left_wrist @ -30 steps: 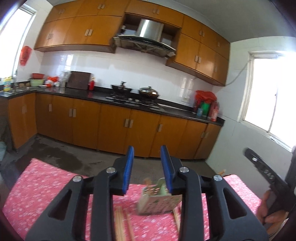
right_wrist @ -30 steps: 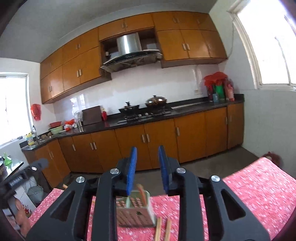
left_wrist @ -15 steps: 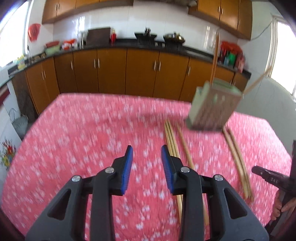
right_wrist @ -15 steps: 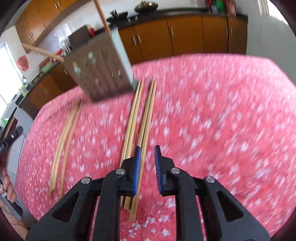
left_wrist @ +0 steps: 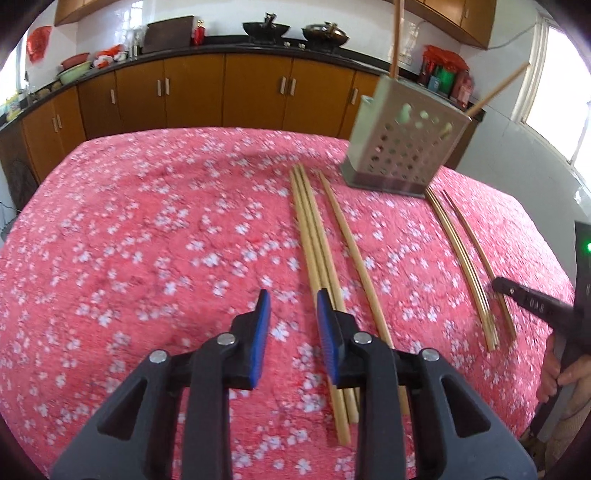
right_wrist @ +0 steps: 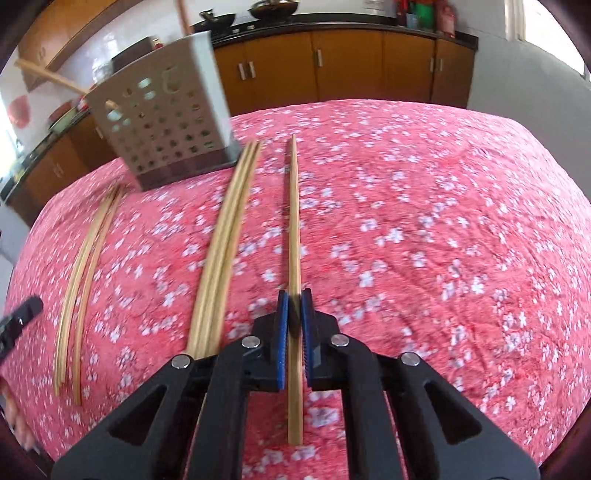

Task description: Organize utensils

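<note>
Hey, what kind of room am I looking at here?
Most likely a home kitchen: orange-brown wooden base cabinets under a dark countertop, black woks at the back wall, and a perforated metal utensil holder with wooden chopsticks on a red floral tablecloth.

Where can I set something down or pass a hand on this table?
Bare cloth lies left of the three chopsticks, out to its edge. More bare cloth lies right of the single chopstick. The middle is crowded: holder at the back, thin sticks before it.
</note>
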Demonstrator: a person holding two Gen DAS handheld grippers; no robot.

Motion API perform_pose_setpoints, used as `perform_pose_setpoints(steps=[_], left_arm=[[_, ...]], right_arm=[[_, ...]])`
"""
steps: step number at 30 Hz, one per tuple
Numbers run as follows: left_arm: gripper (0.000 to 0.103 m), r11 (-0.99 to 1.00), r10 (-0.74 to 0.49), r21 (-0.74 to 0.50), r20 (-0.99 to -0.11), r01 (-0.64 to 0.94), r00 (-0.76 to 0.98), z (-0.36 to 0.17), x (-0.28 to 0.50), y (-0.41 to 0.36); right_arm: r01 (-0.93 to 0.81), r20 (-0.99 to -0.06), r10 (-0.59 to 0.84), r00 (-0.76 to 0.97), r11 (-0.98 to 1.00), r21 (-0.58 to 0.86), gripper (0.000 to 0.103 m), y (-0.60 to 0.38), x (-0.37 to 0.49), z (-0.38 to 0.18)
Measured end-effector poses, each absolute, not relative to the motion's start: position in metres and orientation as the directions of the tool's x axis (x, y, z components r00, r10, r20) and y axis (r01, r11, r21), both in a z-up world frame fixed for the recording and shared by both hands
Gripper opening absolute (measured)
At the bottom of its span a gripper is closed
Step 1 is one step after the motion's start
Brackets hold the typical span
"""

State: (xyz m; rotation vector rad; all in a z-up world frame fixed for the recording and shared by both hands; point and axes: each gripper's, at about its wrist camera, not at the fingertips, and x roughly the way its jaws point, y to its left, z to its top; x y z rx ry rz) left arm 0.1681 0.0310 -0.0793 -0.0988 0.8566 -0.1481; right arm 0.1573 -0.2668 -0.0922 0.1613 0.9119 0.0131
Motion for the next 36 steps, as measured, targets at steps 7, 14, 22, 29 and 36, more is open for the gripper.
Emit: perform_pose_setpoints(steps=[7,14,22,29,36], left_arm=[[0.018,0.985,-0.167,-0.108,-0.779,0.134,0.605,-0.091,0.172,0.014],[0.016,0.990,-0.121,-0.056,-0.795,0.126,0.595,-0.095,0.170,0.011],[0.009,0.996,-0.091,-0.056,-0.795,0.076,0.599,-0.096,0.182,0.020],[0.009,0.997,0.023,-0.025,-0.791,-0.070,0.611,-0.093,0.217,0.070],[0.011,0.994,0.015,-0.058,-0.778,-0.096,0.628,-0.093,0.226,0.089]], right_arm=[[0.050,-0.782,0.074,0.619,0.990,0.133,0.008,-0.269,0.155,-0.093],[0.038,-0.781,0.074,0.621,0.992,0.124,0.008,-0.270,0.149,-0.091],[0.001,-0.774,0.086,0.628,0.994,0.112,0.008,-0.265,0.139,-0.090],[0.083,-0.759,0.021,0.651,0.992,0.099,0.008,-0.285,0.166,-0.091],[0.123,-0.746,-0.020,0.665,0.989,0.083,0.008,-0.298,0.180,-0.093]])
